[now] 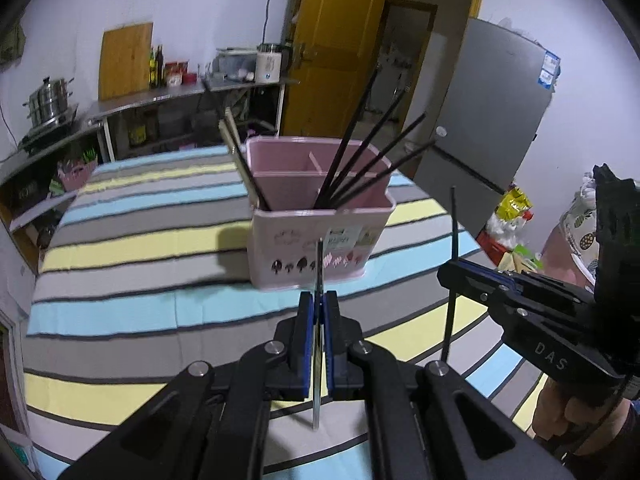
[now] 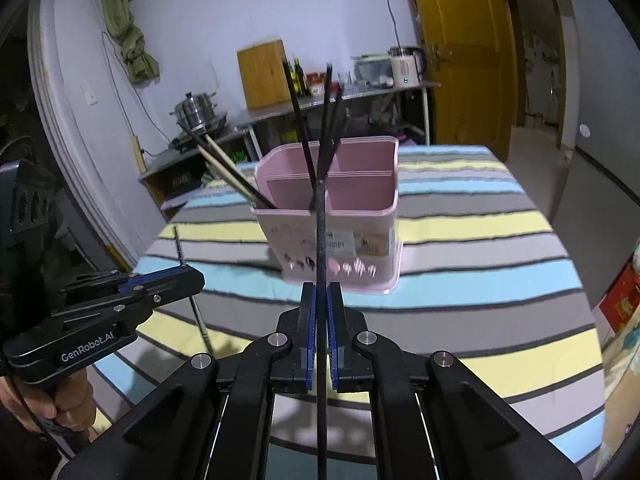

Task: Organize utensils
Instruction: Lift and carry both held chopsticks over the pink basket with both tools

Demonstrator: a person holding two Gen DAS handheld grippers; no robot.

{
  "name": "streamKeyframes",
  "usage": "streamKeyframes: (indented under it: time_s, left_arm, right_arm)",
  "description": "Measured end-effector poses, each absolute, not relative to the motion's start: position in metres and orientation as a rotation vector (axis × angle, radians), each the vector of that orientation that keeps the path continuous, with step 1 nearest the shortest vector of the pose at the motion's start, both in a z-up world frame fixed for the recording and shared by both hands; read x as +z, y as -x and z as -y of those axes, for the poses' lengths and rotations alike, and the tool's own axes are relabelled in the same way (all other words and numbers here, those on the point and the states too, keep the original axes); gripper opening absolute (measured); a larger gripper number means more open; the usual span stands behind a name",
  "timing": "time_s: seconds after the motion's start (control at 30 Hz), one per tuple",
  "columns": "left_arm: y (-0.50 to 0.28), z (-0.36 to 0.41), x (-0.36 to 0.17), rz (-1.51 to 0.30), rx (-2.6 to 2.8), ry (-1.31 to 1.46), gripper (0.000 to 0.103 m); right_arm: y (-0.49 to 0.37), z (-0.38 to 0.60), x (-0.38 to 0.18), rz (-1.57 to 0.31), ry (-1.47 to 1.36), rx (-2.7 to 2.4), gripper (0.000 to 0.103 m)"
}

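My left gripper [image 1: 319,306] has its jaws closed on a thin metallic chopstick [image 1: 318,360], held upright just in front of the pink utensil holder [image 1: 312,248]. My right gripper [image 2: 321,300] has its jaws clamped on a black chopstick [image 2: 320,240], also upright, and it too sits in front of the holder, to the right of my left gripper. The holder stands on the striped tablecloth [image 1: 140,248] covering the table. Inside the holder, a bundle of black chopsticks [image 1: 372,152] leans out toward its right rim, while a pair of wooden-topped chopsticks [image 1: 236,152] leans out over its left rim. Pink dividers split the holder into compartments, and the black bundle stands in the front one.
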State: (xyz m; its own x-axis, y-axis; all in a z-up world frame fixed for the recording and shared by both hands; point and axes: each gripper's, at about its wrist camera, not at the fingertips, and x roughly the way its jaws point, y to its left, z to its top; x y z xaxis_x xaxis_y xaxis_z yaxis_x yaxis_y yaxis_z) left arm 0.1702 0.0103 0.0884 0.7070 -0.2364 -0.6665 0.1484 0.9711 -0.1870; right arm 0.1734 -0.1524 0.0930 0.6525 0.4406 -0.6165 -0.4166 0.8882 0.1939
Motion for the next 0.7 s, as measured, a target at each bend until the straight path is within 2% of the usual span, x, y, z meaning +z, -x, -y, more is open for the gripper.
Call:
streamKeyframes:
  time_s: [0.23, 0.7]
  left_arm:
    - [-0.164, -0.01, 0.102, -0.723, -0.219, 0.126, 0.005]
    - [-0.138, -0.013, 0.088, -0.771, -0.222, 0.125, 0.005]
  right_arm:
    - [-0.163, 0.159, 0.111, -0.641, -0.047, 0.475, 0.005]
    - [-0.133, 0.173, 0.114, -0.645, -0.019, 0.471, 0.005]
